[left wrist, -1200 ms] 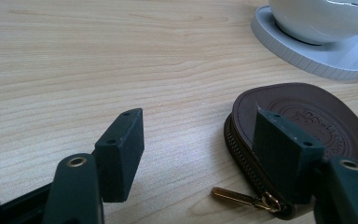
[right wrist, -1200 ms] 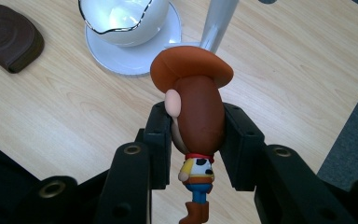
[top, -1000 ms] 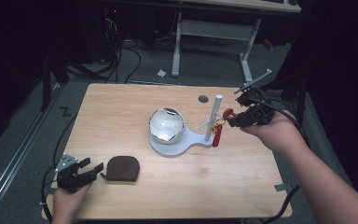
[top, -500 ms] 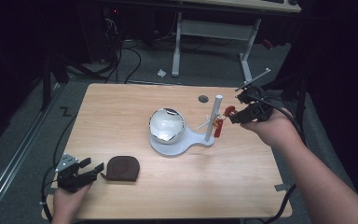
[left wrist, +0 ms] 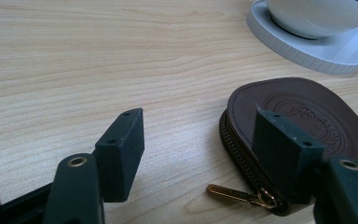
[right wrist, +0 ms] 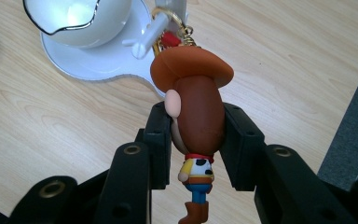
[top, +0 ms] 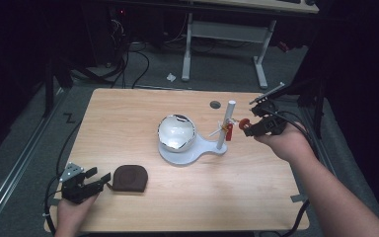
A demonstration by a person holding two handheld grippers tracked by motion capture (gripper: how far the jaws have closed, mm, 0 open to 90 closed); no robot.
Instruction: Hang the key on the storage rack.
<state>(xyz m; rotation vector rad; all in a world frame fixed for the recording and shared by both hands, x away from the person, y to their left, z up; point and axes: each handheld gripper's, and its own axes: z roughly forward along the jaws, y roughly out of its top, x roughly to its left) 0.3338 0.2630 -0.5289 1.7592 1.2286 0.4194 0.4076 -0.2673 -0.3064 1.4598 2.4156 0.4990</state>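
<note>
Right forearm comes in from the lower right corner of the high view, angled up and inward across the table (top: 128, 108) edge, hand raised off the surface. Right gripper (right wrist: 196, 140) points toward the white stand (top: 190, 153), jaws clamped on the head of a cowboy figure keychain (right wrist: 193, 116). Figure held with its hat toward the stand; its gold ring (right wrist: 168, 16) sits at the stand's peg (right wrist: 147, 37), whether on it or just against it I cannot tell. In the high view the figure hangs just right of the stand's post (top: 226, 126).

Left hand (top: 71, 212) low at the near left corner. Left gripper (left wrist: 200, 154) rests near the tabletop, jaws spread wide and empty. Brown pouch (left wrist: 303, 126) lies flat just beside the right jaw, zipper pull (left wrist: 233, 193) between the jaws.
</note>
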